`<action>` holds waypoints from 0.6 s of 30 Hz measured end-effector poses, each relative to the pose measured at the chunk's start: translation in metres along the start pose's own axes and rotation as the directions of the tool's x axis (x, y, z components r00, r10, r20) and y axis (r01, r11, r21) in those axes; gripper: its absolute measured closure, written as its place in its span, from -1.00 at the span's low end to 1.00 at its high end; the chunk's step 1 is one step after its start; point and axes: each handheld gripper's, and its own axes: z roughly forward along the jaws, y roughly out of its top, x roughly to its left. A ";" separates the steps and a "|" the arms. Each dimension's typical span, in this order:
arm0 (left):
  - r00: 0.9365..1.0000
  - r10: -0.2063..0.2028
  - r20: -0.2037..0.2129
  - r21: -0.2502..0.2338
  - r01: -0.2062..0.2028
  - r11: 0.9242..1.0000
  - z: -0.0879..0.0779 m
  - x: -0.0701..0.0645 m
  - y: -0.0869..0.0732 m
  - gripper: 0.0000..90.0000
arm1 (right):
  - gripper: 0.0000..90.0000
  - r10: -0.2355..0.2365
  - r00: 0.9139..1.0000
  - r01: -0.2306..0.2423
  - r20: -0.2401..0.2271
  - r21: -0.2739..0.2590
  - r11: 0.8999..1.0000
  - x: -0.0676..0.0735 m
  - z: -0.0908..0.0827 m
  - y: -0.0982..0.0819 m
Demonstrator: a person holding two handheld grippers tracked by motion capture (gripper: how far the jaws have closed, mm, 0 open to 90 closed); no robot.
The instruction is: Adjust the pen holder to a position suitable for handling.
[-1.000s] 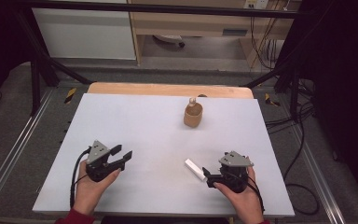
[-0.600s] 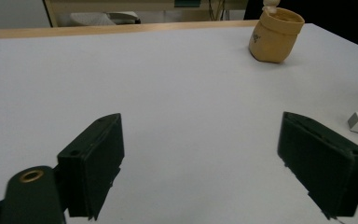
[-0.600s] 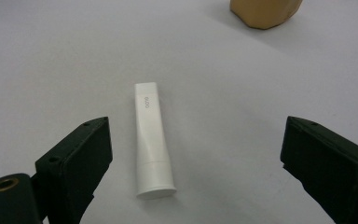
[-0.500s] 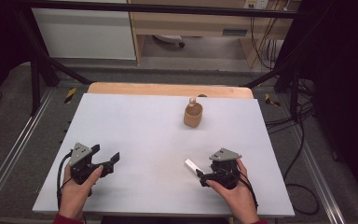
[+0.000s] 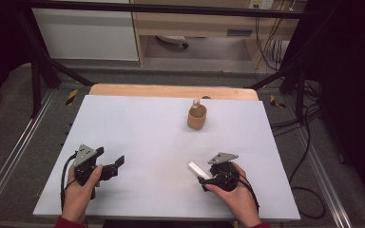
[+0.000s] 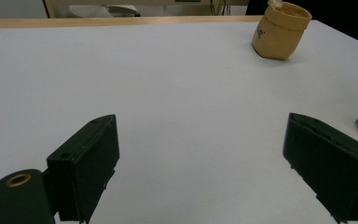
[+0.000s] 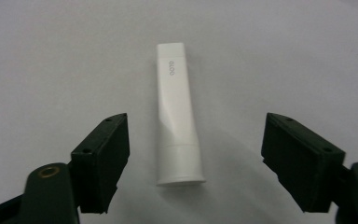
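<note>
Both jaws of the right gripper (image 7: 193, 158), just closing but not yet touching, should descend evenly around the white tube (image 7: 176, 116) lying near-right on the table (image 5: 138, 128), gripping its middle squarely.

Tube (image 5: 199, 169) on table (image 5: 142, 123) near right front, pouch (image 5: 196, 117) behind it, farther back

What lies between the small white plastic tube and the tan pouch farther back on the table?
Nothing: in the high view only bare pale grey tabletop stretches between the small white plastic tube and the tan pouch.
</note>
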 end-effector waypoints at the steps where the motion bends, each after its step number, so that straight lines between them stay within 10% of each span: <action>1: 1.000 -0.001 0.000 0.000 0.001 1.000 0.000 0.000 0.000 -0.76 | -0.38 -0.002 1.000 0.002 0.000 0.000 1.000 0.002 0.000 -0.001; 18: 1.000 -0.010 0.003 0.016 0.010 1.000 0.002 -0.002 -0.001 -0.89 | 0.14 -0.014 0.999 0.015 -0.047 0.014 1.000 0.004 0.008 -0.009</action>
